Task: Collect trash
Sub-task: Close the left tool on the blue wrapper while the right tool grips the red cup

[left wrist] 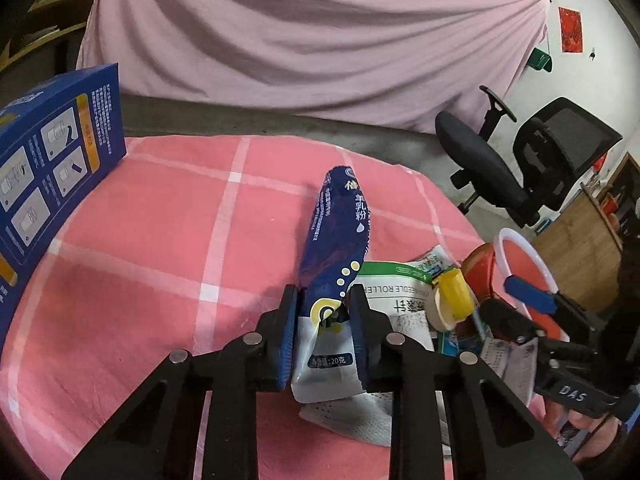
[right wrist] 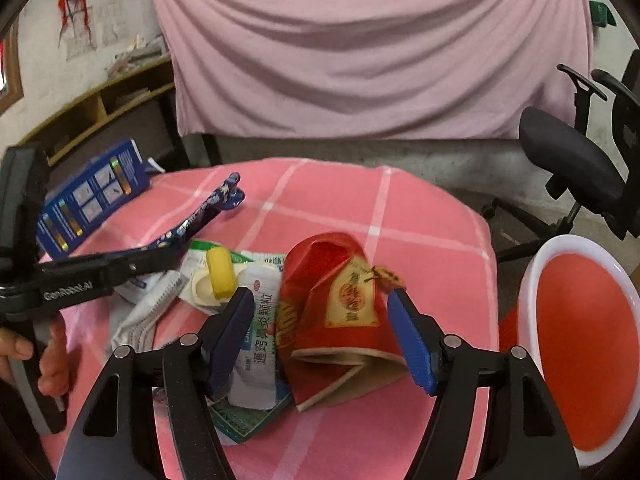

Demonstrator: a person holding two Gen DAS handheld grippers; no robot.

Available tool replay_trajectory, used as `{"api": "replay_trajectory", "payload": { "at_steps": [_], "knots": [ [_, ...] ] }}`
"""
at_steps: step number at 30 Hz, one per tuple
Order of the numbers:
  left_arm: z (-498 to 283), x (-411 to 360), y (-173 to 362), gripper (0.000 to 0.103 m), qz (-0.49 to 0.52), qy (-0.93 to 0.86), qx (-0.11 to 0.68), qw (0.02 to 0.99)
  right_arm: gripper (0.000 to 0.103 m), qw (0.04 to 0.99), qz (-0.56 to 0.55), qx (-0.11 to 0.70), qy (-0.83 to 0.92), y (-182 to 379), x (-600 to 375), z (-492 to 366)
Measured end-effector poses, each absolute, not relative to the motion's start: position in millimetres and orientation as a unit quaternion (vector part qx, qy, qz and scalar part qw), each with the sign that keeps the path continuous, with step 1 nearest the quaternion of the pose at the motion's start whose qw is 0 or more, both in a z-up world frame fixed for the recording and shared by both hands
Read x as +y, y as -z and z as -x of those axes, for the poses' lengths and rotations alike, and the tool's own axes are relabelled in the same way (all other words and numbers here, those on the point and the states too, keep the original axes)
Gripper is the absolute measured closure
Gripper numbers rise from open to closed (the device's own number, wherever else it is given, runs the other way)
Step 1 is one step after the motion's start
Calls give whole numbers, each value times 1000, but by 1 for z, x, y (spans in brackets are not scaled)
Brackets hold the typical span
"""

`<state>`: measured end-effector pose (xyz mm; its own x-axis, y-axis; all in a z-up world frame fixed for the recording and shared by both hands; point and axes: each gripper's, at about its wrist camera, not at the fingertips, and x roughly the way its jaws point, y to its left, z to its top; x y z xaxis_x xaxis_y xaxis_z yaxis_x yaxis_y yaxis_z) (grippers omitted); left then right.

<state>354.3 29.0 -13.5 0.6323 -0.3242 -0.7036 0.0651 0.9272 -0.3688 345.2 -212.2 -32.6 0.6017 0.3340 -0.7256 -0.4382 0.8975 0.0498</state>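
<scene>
- Milk-powder sachet (left wrist: 338,240) is pinched in left claw (left wrist: 324,300); grip should be kept firm.
- Right claw (right wrist: 320,308), spread, should be closed squarely around the red paper bag (right wrist: 336,312).

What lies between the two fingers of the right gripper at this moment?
In the right wrist view, a crumpled red paper bag lies between the open fingers of the right gripper. A white medicine sachet lies beside the other finger.
</scene>
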Motion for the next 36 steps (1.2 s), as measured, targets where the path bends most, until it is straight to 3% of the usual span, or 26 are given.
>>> {"api": "replay_trajectory", "payload": {
  "at_steps": [8, 16, 22, 29, 36],
  "knots": [
    [-337, 42, 10, 83, 171, 117, 400, 893, 36, 874, 1, 436, -217, 43, -237, -355],
    [-318, 50, 1, 83, 182, 116, 349, 912, 38, 873, -20, 429, -233, 41, -244, -353],
    [-296, 49, -11, 83, 173, 97, 285, 938, 38, 896, -8, 380, -229, 27, -244, -336],
    [-254, 20, -28, 83, 110, 63, 184, 975, 37, 940, 16, 256, -224, 1, -247, -298],
    [-238, -5, -19, 83, 116, 62, 196, 972, 37, 950, 14, 217, -225, -4, -253, -289]
  ]
}}
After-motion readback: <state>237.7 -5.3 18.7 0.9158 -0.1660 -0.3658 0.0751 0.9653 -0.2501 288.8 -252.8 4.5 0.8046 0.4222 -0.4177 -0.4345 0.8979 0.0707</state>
